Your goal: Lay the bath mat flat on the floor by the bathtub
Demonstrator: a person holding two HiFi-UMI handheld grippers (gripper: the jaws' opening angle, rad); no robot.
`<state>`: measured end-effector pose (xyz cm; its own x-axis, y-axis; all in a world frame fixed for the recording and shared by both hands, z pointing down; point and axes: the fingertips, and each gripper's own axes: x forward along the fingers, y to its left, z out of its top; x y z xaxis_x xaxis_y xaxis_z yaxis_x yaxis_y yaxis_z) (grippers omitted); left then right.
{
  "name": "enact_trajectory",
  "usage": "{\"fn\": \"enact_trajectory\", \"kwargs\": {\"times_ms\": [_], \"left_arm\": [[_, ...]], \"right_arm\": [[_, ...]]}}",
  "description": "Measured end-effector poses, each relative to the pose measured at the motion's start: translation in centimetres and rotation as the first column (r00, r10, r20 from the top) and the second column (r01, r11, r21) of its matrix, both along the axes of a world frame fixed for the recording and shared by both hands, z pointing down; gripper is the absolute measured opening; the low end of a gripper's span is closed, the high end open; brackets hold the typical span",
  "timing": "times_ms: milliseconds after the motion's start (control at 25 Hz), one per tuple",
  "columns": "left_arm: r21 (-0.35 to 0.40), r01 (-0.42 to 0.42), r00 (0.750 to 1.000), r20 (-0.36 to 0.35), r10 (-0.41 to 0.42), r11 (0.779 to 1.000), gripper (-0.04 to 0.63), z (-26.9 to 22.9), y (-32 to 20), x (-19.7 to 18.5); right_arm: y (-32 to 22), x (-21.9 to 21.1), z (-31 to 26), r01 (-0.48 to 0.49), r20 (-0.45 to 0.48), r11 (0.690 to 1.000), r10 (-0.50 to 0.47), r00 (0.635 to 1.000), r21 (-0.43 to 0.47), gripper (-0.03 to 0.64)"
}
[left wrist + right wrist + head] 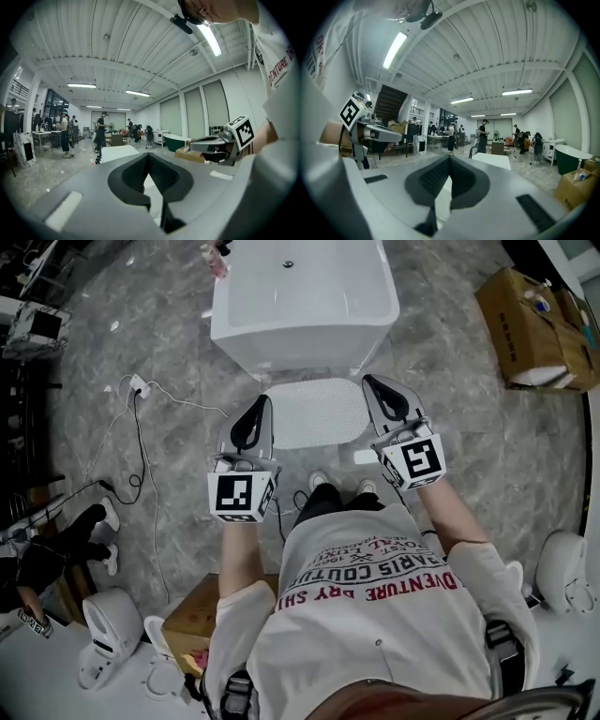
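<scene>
Now the bath mat (314,412) lies flat on the grey floor (450,437). Its far edge is just beside the near end of the white bathtub (305,310), and its near edge is close to the person's shoes (319,481). It looks smooth, with no fold that I can see.

Both grippers are held up in front of the person, above the mat, one over each side of it. The left gripper (257,407) has its two jaws closed together, and nothing is between them. The right gripper (375,387) is the same: its jaws meet and they are empty. Neither gripper touches the mat.

A cardboard box (530,329) stands on the floor well apart from the bathtub, near the upper right edge of the head view. A white cable (155,474) runs over the floor on the left side.
</scene>
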<state>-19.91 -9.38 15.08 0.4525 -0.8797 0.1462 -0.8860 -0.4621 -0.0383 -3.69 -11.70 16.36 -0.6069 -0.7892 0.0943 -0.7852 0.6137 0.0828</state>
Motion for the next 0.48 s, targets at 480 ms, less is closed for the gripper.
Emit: {"fn": "enact_trajectory", "kwargs": {"times_ms": [480], "left_arm": [[0.061, -0.024, 1.0, -0.016, 0.025, 0.998, 0.011, -4.3, 3.0, 0.4]], "right_arm": [[2.9, 0.2, -4.5, 0.024, 0.008, 0.998, -0.025, 1.0, 0.062, 0.006]]}}
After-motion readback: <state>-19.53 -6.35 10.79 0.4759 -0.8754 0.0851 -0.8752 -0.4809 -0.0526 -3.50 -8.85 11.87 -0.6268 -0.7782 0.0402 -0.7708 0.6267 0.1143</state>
